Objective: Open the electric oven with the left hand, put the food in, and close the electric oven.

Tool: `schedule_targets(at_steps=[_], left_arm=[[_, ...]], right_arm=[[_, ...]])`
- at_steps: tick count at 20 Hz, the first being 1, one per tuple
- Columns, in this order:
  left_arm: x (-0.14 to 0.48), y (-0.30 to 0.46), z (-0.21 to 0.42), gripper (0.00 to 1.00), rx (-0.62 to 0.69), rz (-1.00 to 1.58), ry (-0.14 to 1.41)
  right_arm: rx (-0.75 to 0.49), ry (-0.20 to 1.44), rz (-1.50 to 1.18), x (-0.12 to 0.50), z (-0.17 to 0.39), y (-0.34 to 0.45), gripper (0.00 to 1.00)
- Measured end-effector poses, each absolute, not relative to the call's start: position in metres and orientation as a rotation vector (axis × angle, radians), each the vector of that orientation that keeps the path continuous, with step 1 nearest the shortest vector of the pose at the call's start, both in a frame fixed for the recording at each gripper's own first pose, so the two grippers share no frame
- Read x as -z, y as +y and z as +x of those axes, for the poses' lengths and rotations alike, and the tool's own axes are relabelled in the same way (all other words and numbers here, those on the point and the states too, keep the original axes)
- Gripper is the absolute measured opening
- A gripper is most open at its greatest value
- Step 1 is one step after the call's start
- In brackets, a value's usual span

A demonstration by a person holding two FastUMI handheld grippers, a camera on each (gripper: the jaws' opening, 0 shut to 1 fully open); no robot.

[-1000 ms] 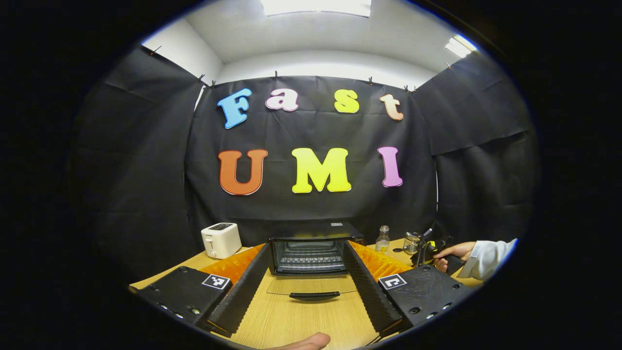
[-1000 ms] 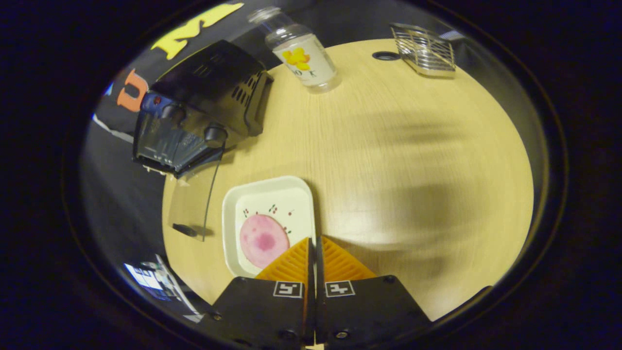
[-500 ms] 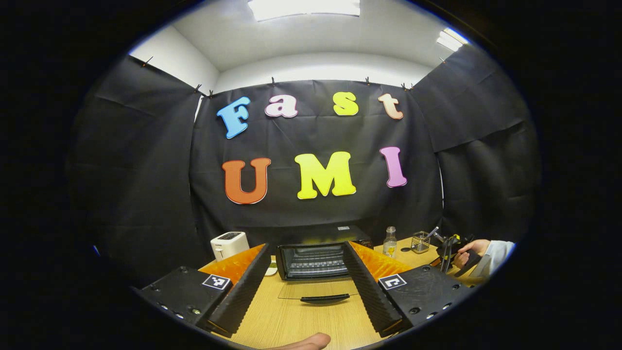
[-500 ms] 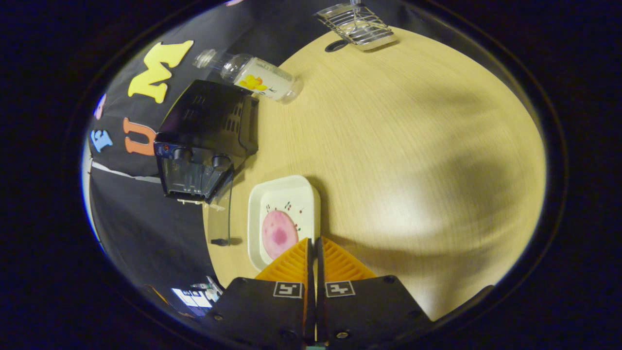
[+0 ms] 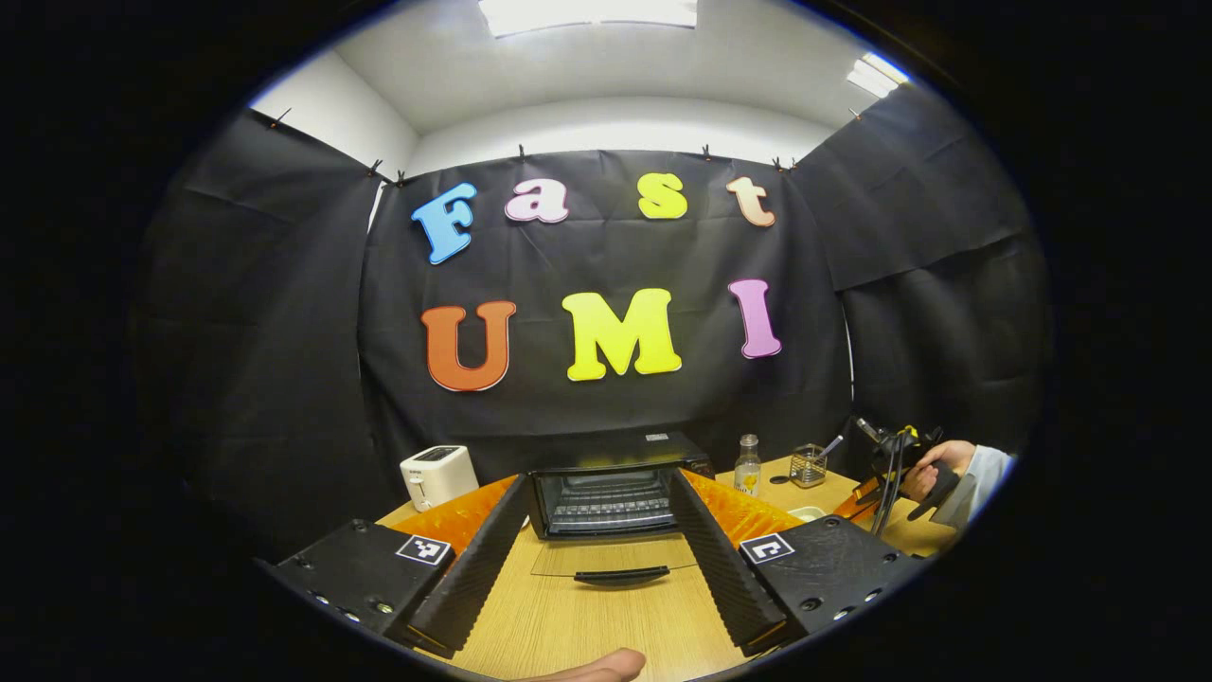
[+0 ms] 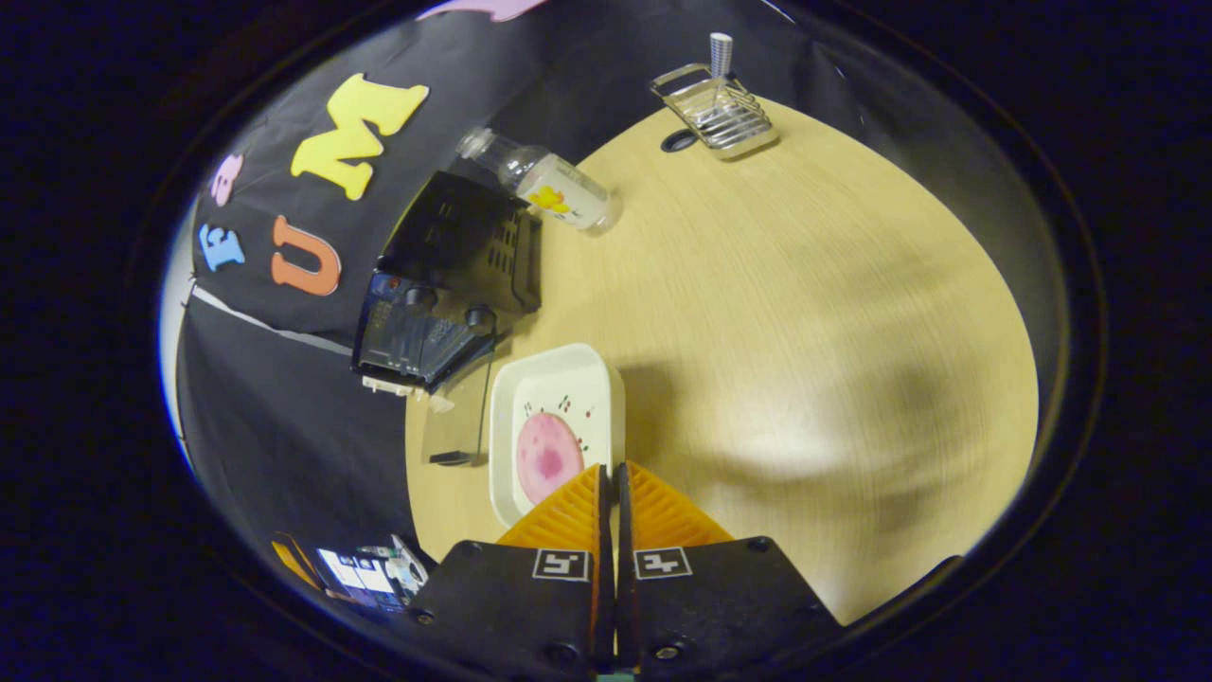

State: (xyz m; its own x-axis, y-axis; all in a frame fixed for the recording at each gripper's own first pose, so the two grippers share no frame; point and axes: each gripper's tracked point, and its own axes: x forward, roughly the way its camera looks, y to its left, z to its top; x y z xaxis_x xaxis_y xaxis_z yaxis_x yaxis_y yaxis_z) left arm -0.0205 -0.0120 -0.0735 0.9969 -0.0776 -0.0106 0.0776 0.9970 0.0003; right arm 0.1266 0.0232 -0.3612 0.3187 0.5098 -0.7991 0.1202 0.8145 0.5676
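The right gripper (image 6: 611, 474) covers the near edge of the plate (image 6: 554, 384); whether its fingers pinch that rim cannot be told.

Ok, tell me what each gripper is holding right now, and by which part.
The left gripper is open and holds nothing, facing the open oven. The right gripper is shut on the white tray, at its near rim.

One oven (image 5: 611, 494), one toaster (image 5: 437, 475), one bottle (image 5: 747, 465), one wire basket (image 6: 717, 111), one plate (image 6: 554, 428) bearing one food slice (image 6: 547, 457), two claws.
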Motion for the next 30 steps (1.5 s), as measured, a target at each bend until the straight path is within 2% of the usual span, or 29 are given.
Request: schedule_targets(at_steps=[2,3,5,6,8,9,13,14,15,16,17,19,23,24,26,27,29,30], left_arm=[[0.077,-0.010,-0.021,0.95,0.076,-0.005,0.017],[0.078,-0.008,-0.021,0.95,0.073,-0.006,0.020],[0.081,-0.001,-0.022,0.95,0.065,-0.007,0.025],[0.083,0.002,-0.023,0.95,0.061,-0.008,0.028],[0.085,0.007,-0.026,0.95,0.049,-0.018,0.029],[0.086,0.009,-0.029,0.95,0.046,-0.023,0.030],[0.095,0.023,-0.031,0.95,0.043,-0.026,0.032],[0.097,0.026,-0.031,0.95,0.041,-0.025,0.035],[0.101,0.029,-0.031,0.95,0.038,-0.023,0.038],[0.106,0.033,-0.031,0.95,0.031,-0.020,0.044],[0.109,0.037,-0.031,0.95,0.025,-0.019,0.049],[0.117,0.044,-0.029,0.95,0.013,-0.020,0.066],[0.128,0.062,-0.023,0.95,-0.023,-0.021,0.082],[0.129,0.066,-0.022,0.95,-0.031,-0.024,0.080],[0.134,0.072,-0.018,0.95,-0.040,-0.027,0.084],[0.137,0.073,-0.017,0.95,-0.041,-0.024,0.089],[0.141,0.076,-0.016,0.95,-0.045,-0.006,0.091],[0.143,0.078,-0.016,0.95,-0.045,0.004,0.090]], right_arm=[[-0.300,1.219,0.586,0.348,0.124,0.032,0.04],[-0.308,1.211,0.582,0.342,0.122,0.037,0.01],[-0.324,1.197,0.577,0.330,0.121,0.049,0.04],[-0.335,1.191,0.576,0.326,0.121,0.056,0.01],[-0.346,1.175,0.568,0.319,0.120,0.066,0.04],[-0.341,1.160,0.562,0.316,0.123,0.071,0.01],[-0.351,1.125,0.555,0.309,0.129,0.100,0.01],[-0.359,1.127,0.551,0.308,0.130,0.107,0.04],[-0.368,1.133,0.536,0.309,0.129,0.115,0.01],[-0.374,1.134,0.520,0.313,0.127,0.119,0.04],[-0.378,1.137,0.505,0.315,0.128,0.128,0.01],[-0.391,1.152,0.492,0.320,0.129,0.148,0.04],[-0.414,1.188,0.495,0.337,0.137,0.195,0.04],[-0.409,1.189,0.505,0.341,0.140,0.204,0.01],[-0.400,1.181,0.536,0.345,0.148,0.222,0.04],[-0.395,1.173,0.552,0.347,0.154,0.230,0.01],[-0.369,1.155,0.592,0.354,0.167,0.245,0.01],[-0.353,1.149,0.610,0.358,0.173,0.252,0.04]])
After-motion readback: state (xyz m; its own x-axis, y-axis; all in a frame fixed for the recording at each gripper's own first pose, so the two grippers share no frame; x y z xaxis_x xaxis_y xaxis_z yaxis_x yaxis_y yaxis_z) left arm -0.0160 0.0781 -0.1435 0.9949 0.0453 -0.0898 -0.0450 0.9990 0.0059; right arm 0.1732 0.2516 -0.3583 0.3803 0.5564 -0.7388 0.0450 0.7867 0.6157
